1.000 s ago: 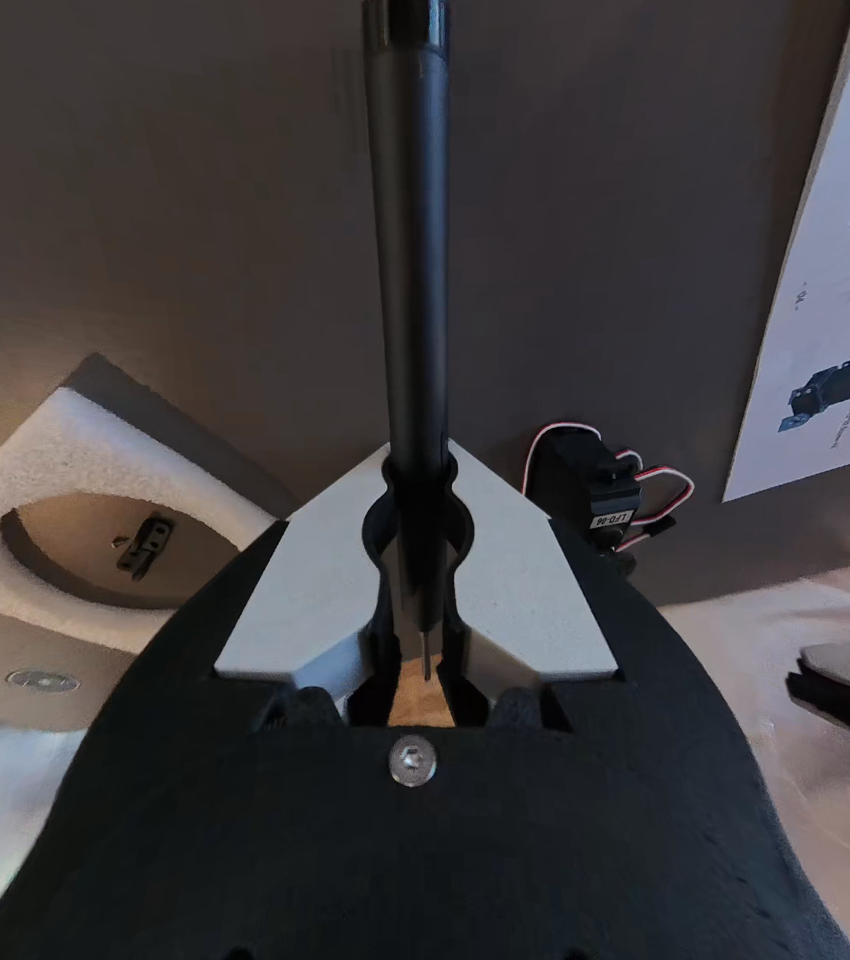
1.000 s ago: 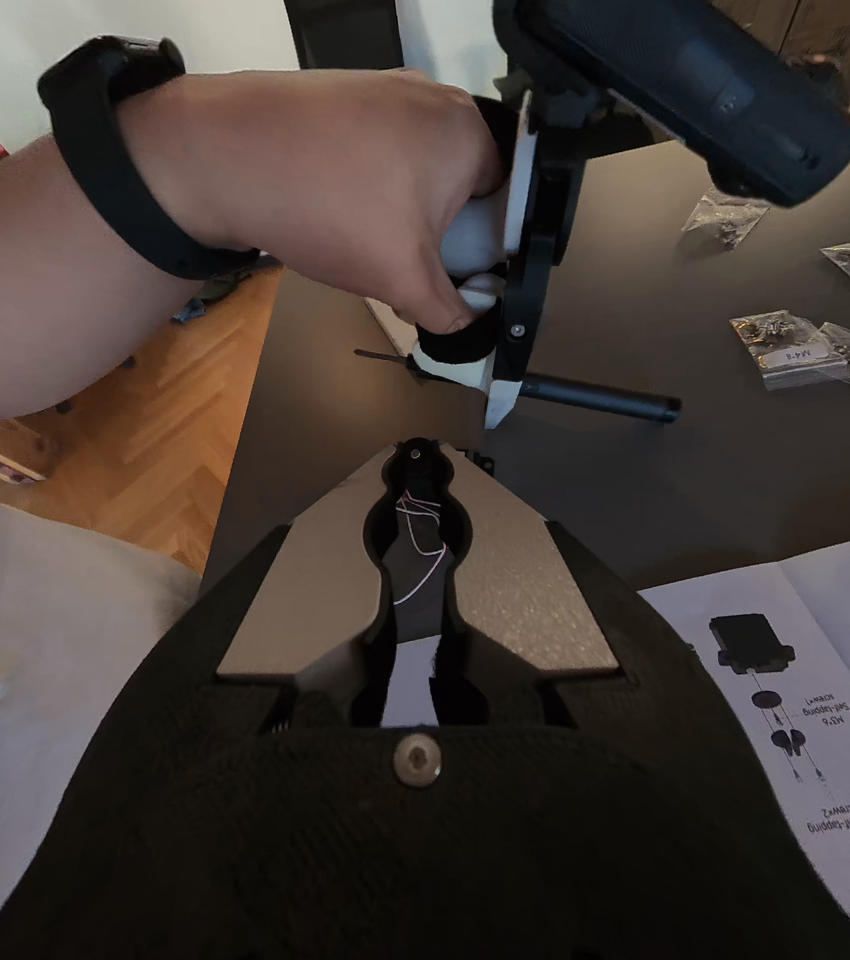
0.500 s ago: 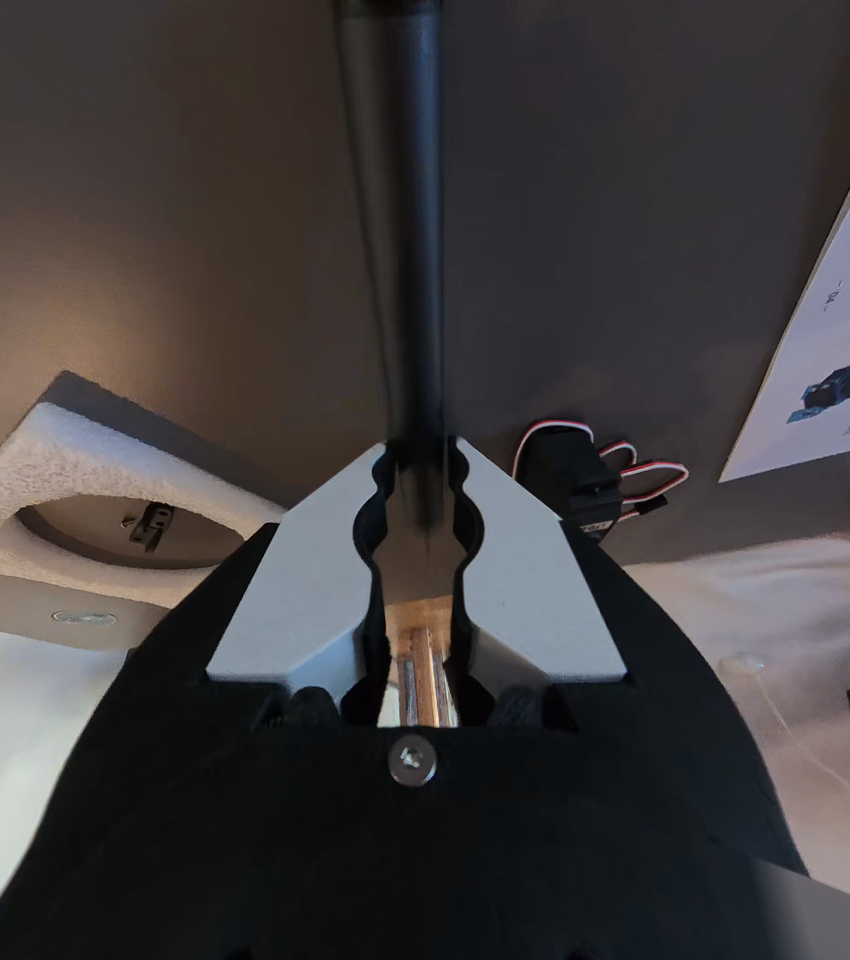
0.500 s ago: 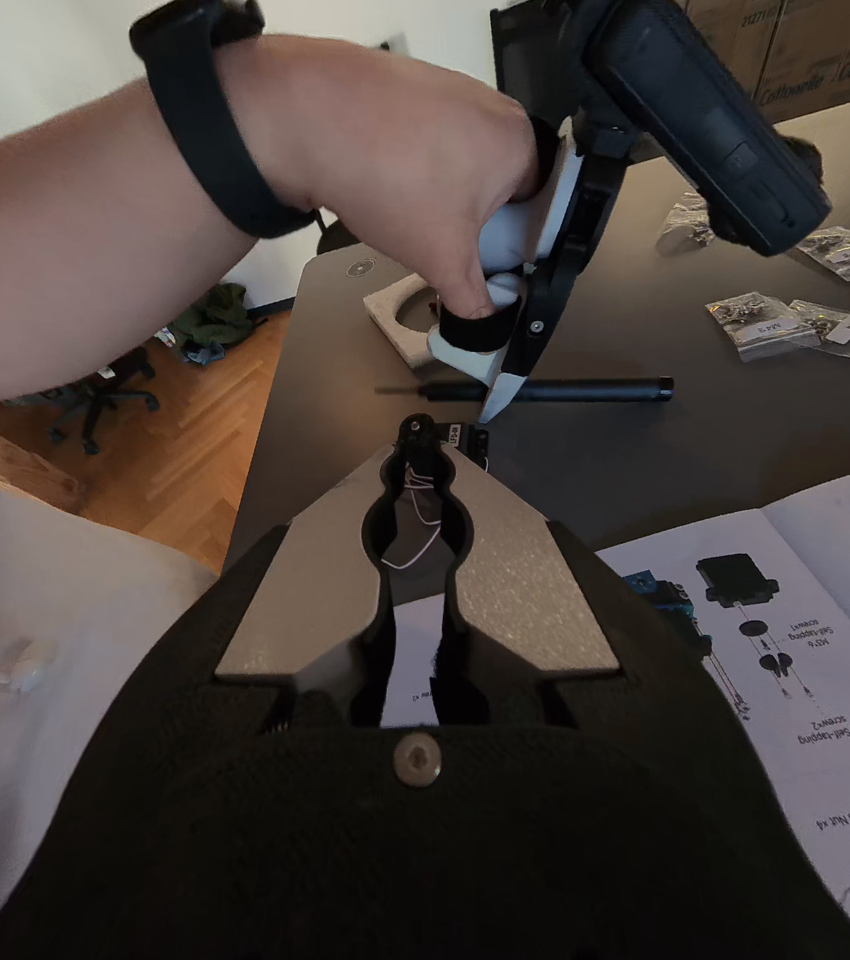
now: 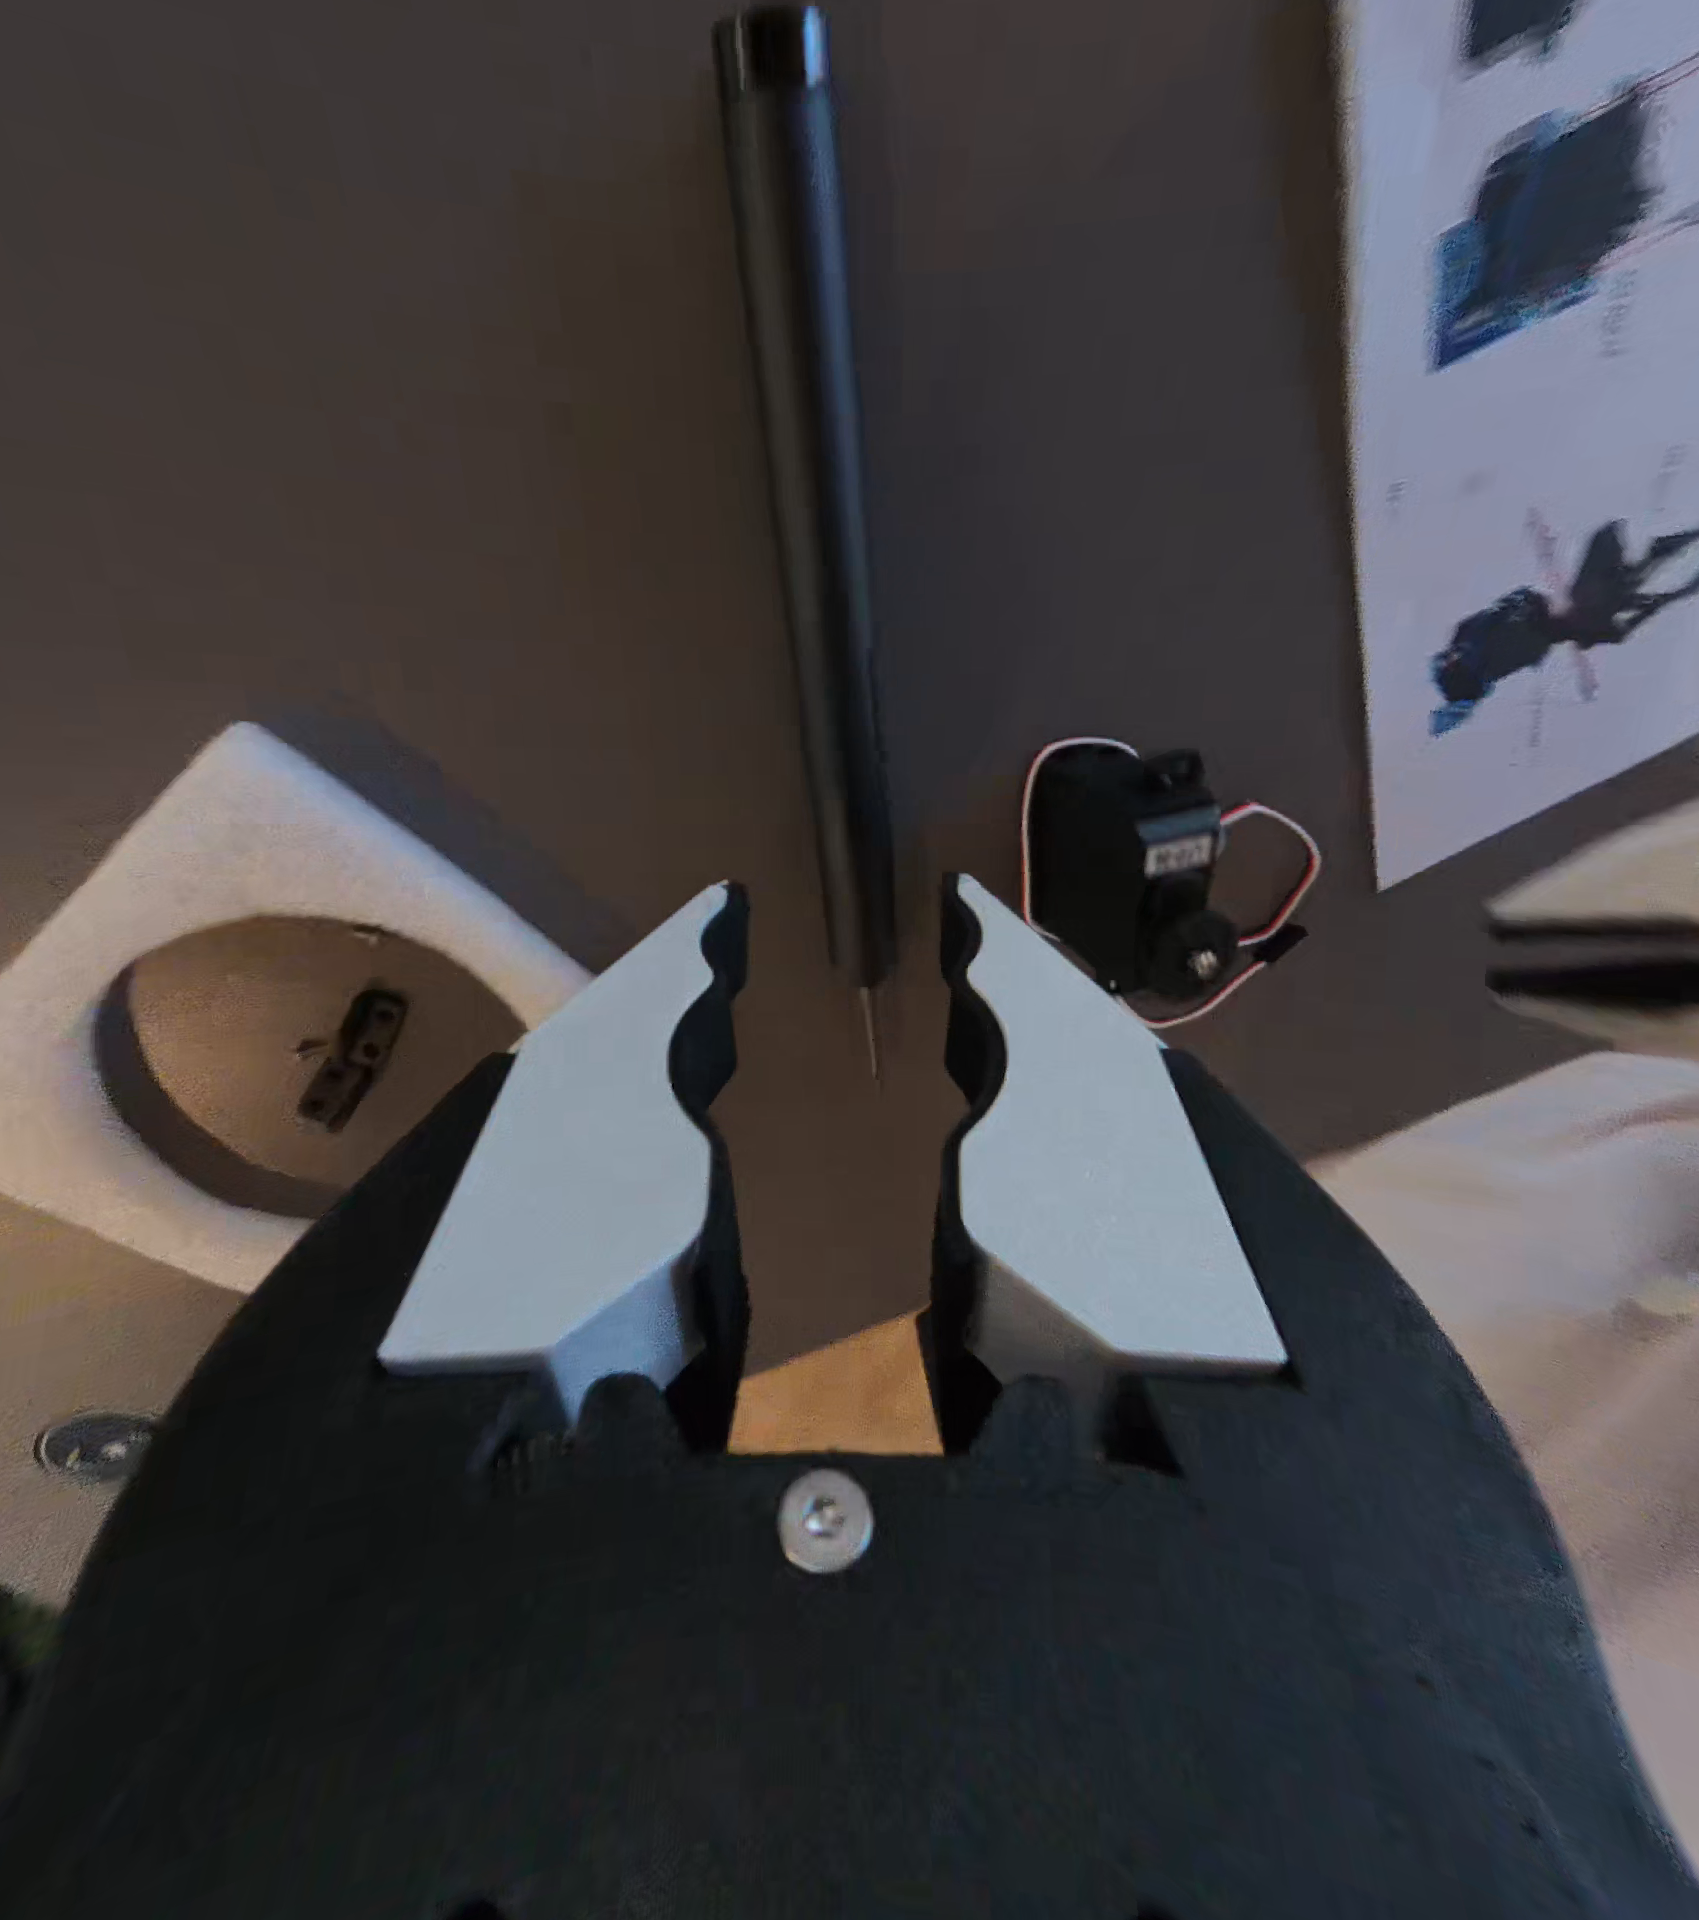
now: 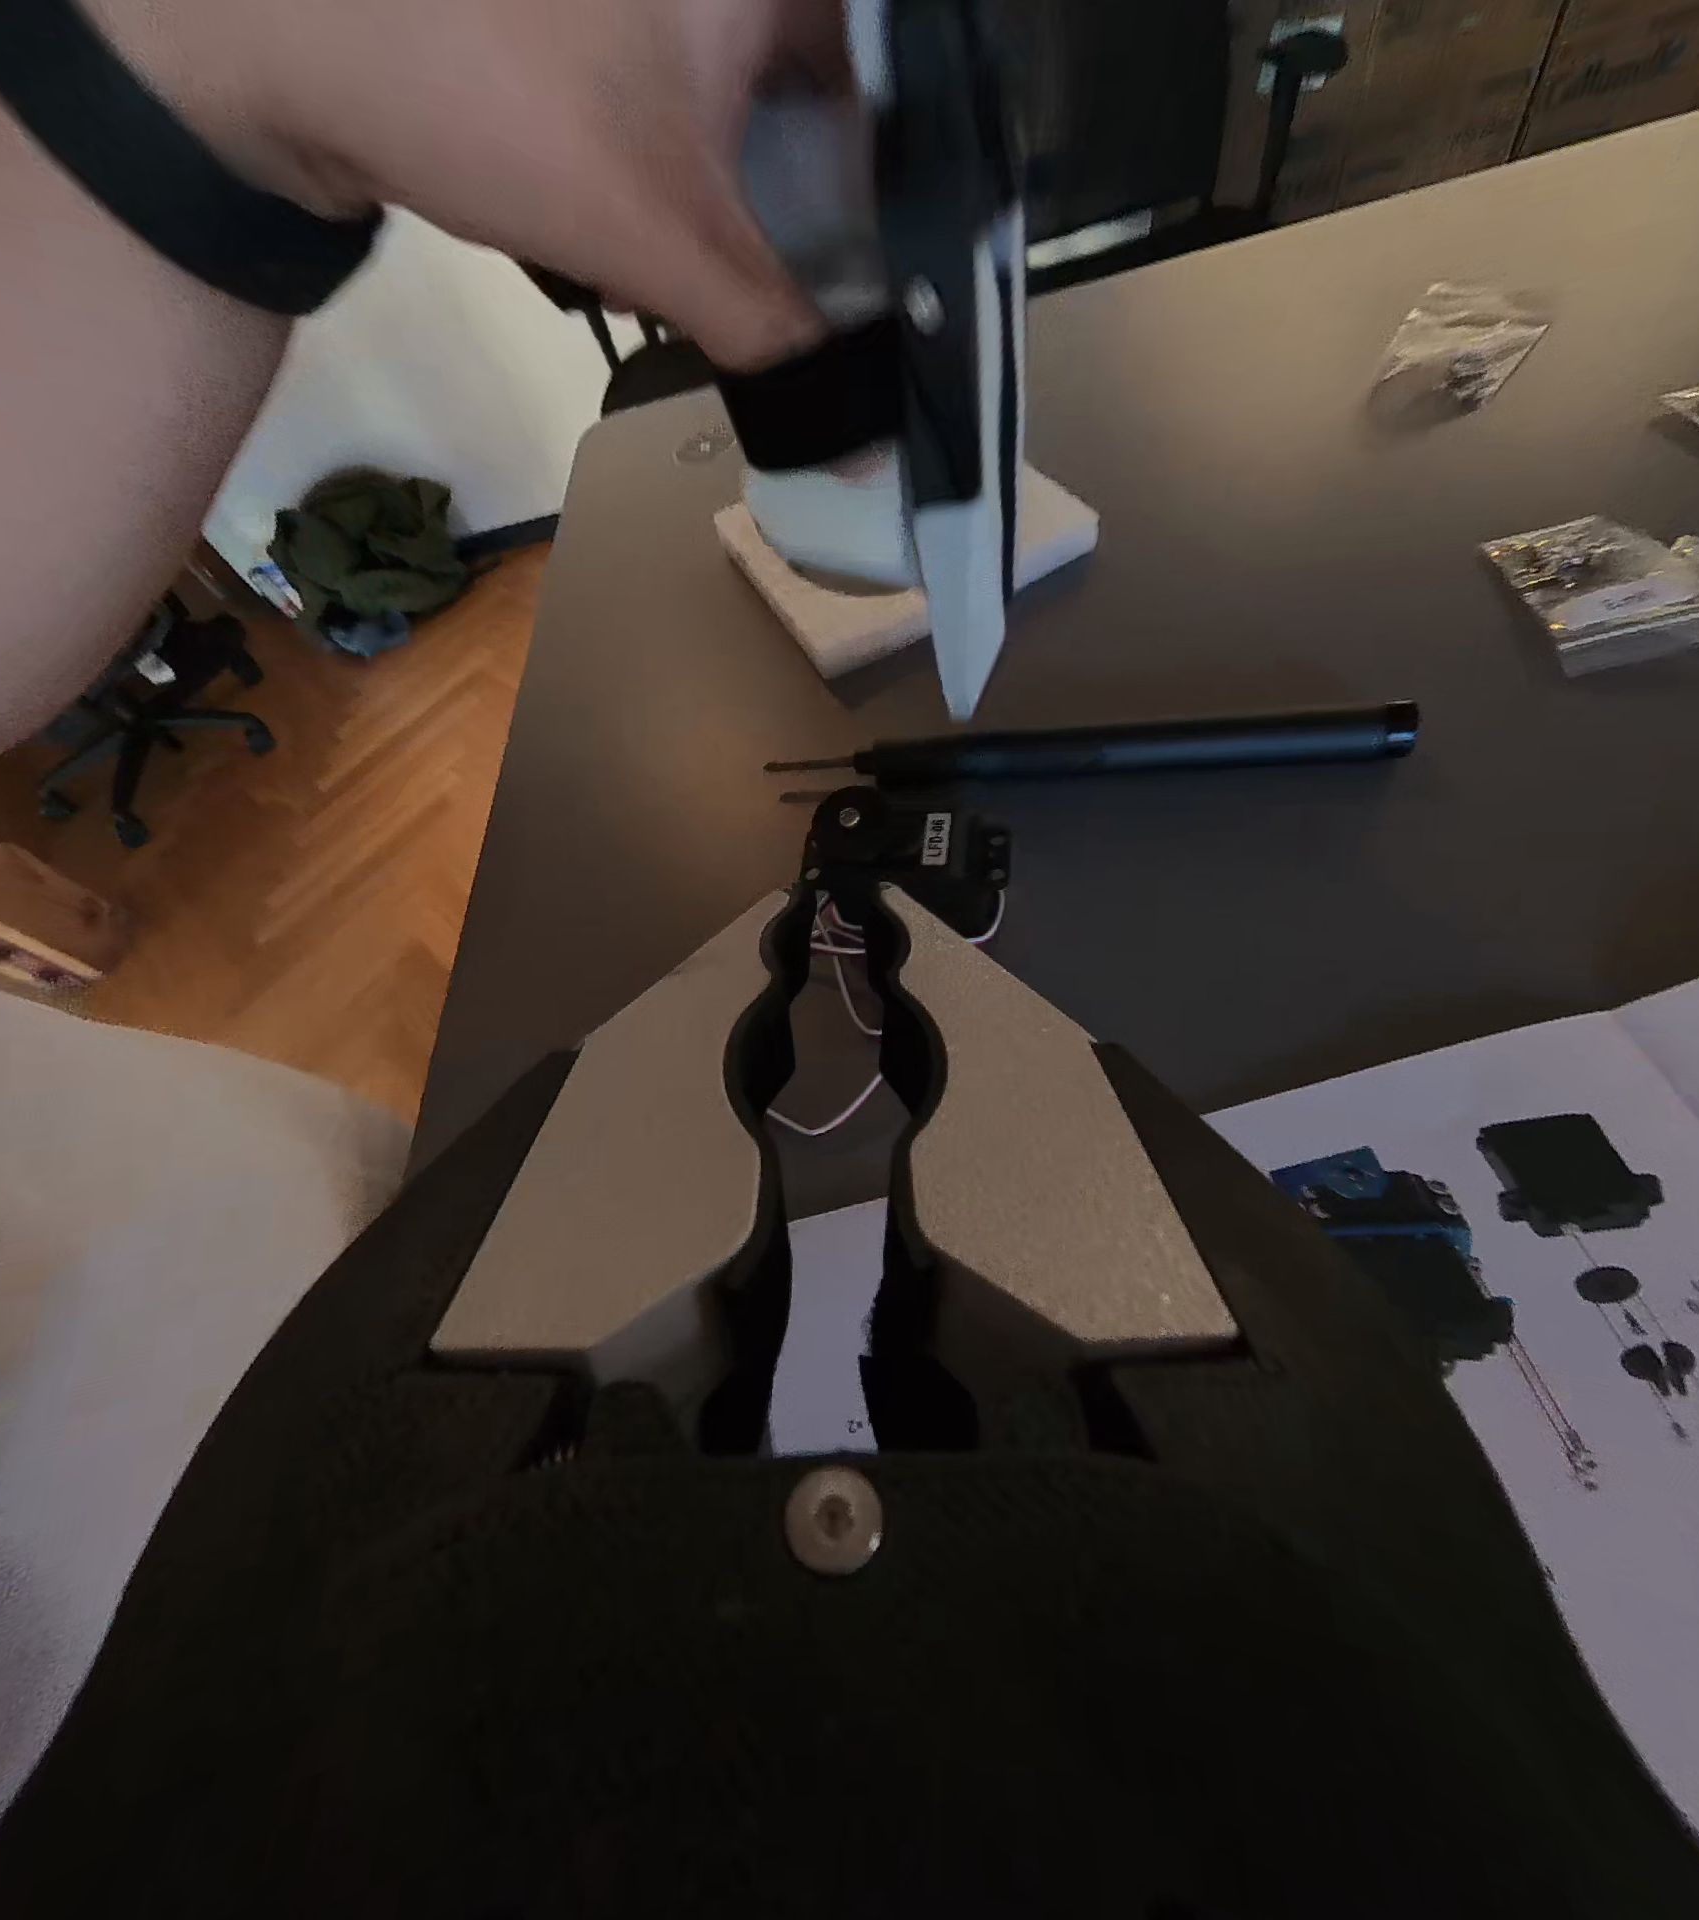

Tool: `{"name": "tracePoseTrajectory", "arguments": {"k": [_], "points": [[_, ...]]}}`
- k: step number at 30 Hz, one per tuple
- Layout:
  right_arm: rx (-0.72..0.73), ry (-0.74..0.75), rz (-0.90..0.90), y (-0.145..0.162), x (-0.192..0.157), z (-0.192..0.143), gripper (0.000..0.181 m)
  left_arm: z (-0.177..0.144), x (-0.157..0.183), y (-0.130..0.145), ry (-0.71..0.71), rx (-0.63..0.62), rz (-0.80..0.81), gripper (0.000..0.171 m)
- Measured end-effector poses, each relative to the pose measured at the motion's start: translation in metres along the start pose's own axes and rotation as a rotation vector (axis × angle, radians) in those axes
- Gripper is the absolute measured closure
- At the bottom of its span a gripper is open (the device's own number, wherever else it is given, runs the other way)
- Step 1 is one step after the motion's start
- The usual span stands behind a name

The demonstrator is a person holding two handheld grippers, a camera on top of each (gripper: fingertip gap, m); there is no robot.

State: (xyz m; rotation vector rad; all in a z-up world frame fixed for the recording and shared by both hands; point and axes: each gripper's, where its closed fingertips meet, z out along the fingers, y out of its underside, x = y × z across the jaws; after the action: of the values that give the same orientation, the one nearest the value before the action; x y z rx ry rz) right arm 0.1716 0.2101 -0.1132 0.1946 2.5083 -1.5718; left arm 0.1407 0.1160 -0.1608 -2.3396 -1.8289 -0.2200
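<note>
Left gripper (image 5: 843,914) hung wide open and empty above the slim black screwdriver (image 5: 803,499) on the dark table (image 5: 305,416).
Right gripper (image 6: 837,904) was pinched nearly closed on the servo (image 6: 902,847), wires (image 6: 840,1112) trailing. That smooth round screwdriver could have rolled if nudged; the small hard plastic servo could have twisted free.

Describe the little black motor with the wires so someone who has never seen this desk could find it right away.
On the dark table, look between the open instruction booklet and the white foam block. A long black screwdriver lies there, and the servo motor sits just beside its tip end. It is the only boxy black part trailing looped red and white wires, gripped by the right gripper.
</note>
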Motion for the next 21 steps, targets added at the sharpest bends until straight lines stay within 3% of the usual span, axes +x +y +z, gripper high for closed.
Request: {"name": "tracePoseTrajectory", "arguments": {"k": [3, 5, 8, 13, 21], "points": [[-0.080, 0.018, -0.056, 0.003, -0.005, 0.015, 0.173, -0.037, 0.002, -0.003, -0.018, 0.367, 0.128, 0.115], [-0.141, 0.039, -0.103, 0.002, -0.004, 0.023, 0.173, -0.055, 0.015, 0.008, 0.017, 0.600, 0.216, 0.111], [-0.222, 0.076, -0.180, -0.003, -0.001, 0.031, 0.173, -0.047, 0.040, 0.032, 0.113, 0.817, 0.282, 0.105], [-0.335, 0.092, -0.222, -0.004, 0.002, 0.038, 0.173, -0.009, 0.067, 0.036, 0.106, 0.931, 0.295, 0.123], [-0.407, 0.070, -0.207, -0.002, 0.001, 0.046, 0.173, 0.008, 0.075, 0.022, -0.002, 0.908, 0.351, 0.141]]}}
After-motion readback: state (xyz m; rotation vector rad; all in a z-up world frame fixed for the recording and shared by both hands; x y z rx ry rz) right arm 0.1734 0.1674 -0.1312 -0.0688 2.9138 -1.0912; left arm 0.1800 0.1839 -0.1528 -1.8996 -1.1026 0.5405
